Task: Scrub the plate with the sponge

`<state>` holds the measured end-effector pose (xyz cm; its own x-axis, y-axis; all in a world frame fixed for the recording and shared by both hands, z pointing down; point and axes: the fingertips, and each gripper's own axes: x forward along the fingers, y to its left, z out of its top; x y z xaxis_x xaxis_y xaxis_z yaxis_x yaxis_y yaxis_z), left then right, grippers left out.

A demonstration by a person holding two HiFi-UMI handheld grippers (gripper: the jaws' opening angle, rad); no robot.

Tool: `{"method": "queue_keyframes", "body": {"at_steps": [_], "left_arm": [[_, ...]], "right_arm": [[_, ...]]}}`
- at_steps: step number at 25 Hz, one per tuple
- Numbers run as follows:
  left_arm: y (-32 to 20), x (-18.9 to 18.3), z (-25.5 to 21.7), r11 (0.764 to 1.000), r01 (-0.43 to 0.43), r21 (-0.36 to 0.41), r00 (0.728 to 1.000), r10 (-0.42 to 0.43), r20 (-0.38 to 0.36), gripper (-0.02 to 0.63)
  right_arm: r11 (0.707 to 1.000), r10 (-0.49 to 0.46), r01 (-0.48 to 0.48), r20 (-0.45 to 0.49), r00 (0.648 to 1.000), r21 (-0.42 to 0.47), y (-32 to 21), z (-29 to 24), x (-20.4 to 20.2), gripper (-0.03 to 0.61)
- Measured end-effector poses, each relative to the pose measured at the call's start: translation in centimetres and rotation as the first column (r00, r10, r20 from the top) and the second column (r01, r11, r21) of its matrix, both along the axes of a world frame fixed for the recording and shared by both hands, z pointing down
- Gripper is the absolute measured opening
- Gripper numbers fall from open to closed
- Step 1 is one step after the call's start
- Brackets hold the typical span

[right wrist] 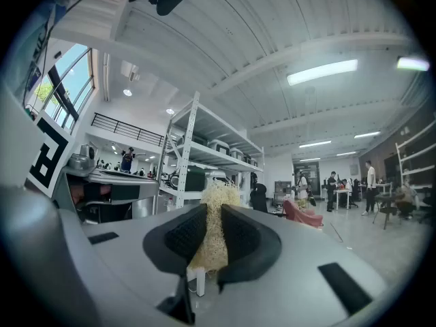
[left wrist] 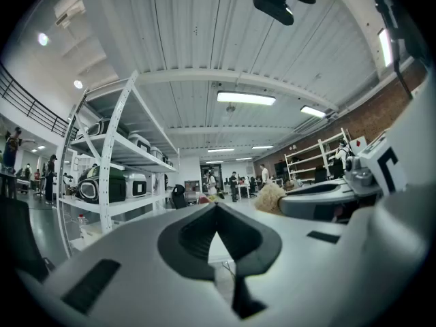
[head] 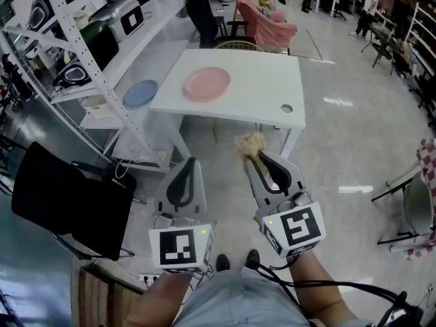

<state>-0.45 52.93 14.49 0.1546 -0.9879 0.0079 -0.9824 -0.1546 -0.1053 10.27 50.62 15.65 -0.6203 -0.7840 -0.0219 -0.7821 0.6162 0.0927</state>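
A pink plate [head: 206,82] lies on the white table [head: 266,97] ahead, near its left side. My right gripper [head: 251,157] is shut on a pale, stringy sponge [head: 250,143] that sticks out past the jaw tips; in the right gripper view the sponge [right wrist: 213,231] fills the gap between the dark pads. My left gripper [head: 185,162] is shut and holds nothing, and its jaws meet in the left gripper view [left wrist: 216,208]. Both grippers are held level over the floor, short of the table's near edge.
A blue plate [head: 140,93] rests on a low shelf left of the table. White metal shelving [head: 82,53] with appliances runs along the left. A black chair [head: 65,199] stands at my left, another chair [head: 203,16] behind the table. People stand far back.
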Motion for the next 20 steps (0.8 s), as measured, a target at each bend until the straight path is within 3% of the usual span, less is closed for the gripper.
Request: {"method": "queue_keyframes", "body": {"at_steps": [13,20], "left_arm": [[-1.6,2.5,0.0,1.000,0.009,0.012,1.000,-0.009,0.013,0.012],[-2.8,3.5,0.6,0.998,0.046,0.037,0.998,-0.047,0.042,0.012]], "right_arm": [[1.000,-0.021,0.021,0.014,1.000,0.008,-1.7,0.0,2.2,0.072],[0.998,-0.061,0.061,0.065,0.996,0.008,-3.3,0.1,4.1,0.072]]}}
